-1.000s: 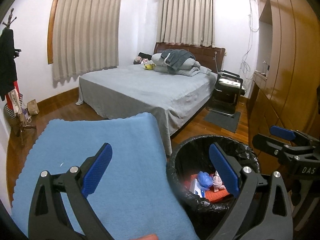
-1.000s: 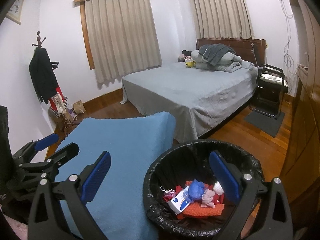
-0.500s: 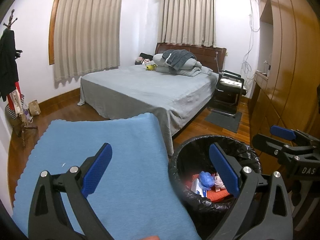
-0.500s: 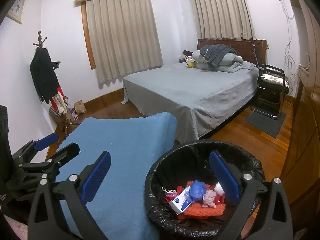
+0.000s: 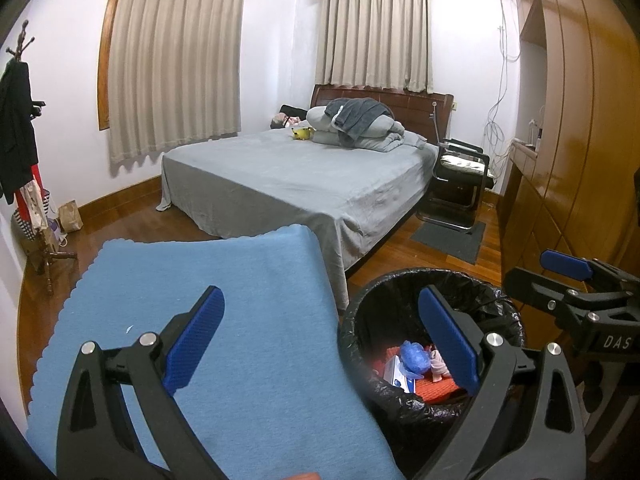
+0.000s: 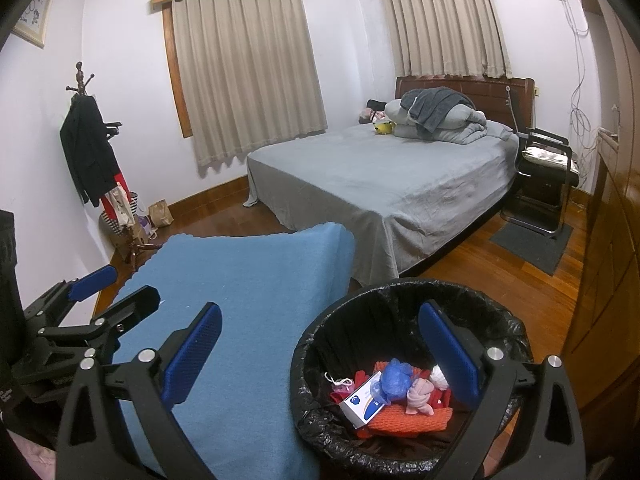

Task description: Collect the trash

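Both the left tool (image 5: 318,342) and the right tool (image 6: 320,354) hang spread apart, gripping nothing. The trash (image 6: 394,394) (small box, blue wad, orange mesh) sits in the black-lined bin (image 6: 320,332) beside the blue-clothed worktop (image 6: 256,280); it looks light and crushable, best pinched at an edge. The bin wall crowds any reach.

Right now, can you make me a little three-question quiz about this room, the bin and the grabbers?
1. True or false: the bin has a black liner.
2. The blue cloth lies on which side of the bin in the right wrist view: A left, B right, C inside it?
3. Fill in: the left gripper and the right gripper are both ____ and hold nothing.

Key: 1 true. 2 A. 3 open.
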`<state>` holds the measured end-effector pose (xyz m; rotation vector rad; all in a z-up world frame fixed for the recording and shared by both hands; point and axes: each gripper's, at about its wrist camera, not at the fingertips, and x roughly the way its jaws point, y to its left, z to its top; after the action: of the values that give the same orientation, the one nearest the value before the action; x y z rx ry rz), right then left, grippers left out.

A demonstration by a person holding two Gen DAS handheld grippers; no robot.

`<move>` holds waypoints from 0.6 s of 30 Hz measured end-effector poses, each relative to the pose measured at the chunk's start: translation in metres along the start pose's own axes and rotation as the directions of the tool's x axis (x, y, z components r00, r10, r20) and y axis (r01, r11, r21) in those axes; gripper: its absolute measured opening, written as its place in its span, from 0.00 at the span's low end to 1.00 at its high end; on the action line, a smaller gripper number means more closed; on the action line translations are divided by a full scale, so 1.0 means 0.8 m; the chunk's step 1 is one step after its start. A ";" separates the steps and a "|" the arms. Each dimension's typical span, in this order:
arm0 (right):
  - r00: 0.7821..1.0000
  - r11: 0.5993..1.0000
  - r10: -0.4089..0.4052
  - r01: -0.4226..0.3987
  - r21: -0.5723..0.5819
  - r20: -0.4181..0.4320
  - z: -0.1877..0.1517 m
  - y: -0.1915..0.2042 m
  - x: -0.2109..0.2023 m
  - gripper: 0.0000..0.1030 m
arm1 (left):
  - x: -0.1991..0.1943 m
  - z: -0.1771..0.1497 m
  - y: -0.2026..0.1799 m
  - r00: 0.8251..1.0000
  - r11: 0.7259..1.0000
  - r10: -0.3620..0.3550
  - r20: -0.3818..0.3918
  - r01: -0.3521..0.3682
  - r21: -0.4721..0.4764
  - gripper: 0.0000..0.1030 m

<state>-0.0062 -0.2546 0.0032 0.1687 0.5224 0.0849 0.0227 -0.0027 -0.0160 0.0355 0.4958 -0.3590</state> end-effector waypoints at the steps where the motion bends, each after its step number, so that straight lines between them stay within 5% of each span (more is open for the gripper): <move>1: 1.000 1.000 0.000 0.000 0.000 0.000 0.000 0.000 0.000 0.94 | 0.000 0.000 0.000 1.000 1.000 0.000 0.000 0.000 0.000 0.92; 18: 1.000 1.000 0.002 -0.002 0.000 -0.002 0.000 0.000 0.002 0.94 | 0.000 0.001 0.000 1.000 1.000 0.002 -0.001 -0.002 0.002 0.92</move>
<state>-0.0050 -0.2540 0.0024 0.1695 0.5247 0.0870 0.0228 -0.0027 -0.0151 0.0379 0.4962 -0.3580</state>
